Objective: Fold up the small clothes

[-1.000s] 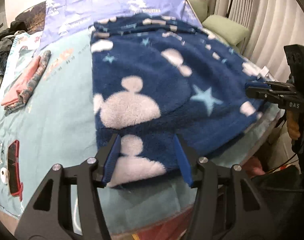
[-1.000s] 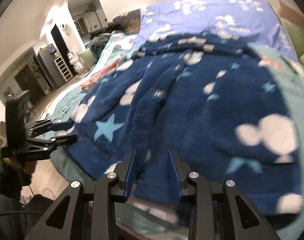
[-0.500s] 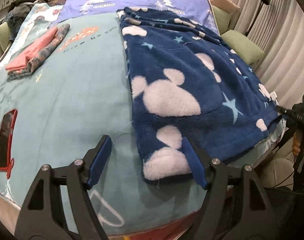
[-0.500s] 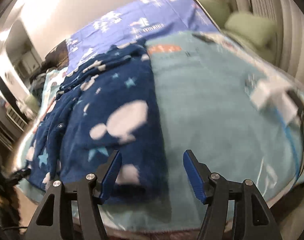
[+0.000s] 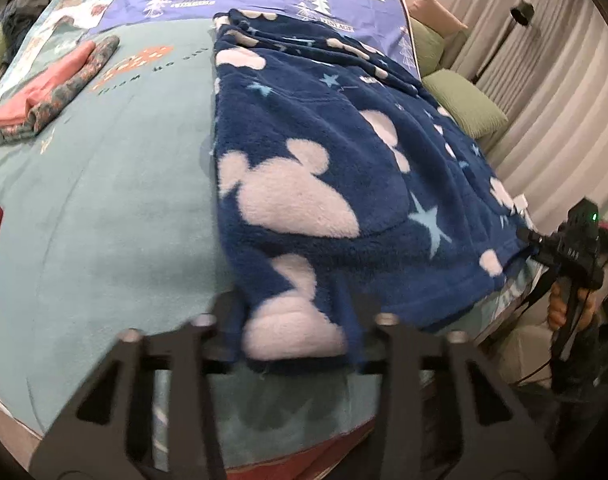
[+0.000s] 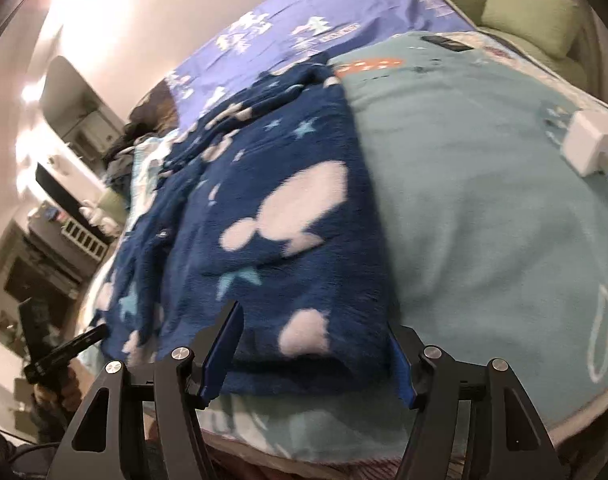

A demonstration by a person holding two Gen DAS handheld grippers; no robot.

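On the teal blanket (image 5: 104, 208), the fleece garment (image 5: 324, 168) runs lengthwise away; left hand-held gripper (image 5: 296, 332) has just closed on its corner.

wall (image 6: 152, 20): pale, brightly lit | curtains (image 5: 544, 128): pleated, pale | green cushions (image 5: 464, 104) beside bed

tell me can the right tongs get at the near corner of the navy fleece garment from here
Probably yes: the right tongs stand open astride the near corner of the navy fleece garment, and nothing lies between them on the teal blanket.
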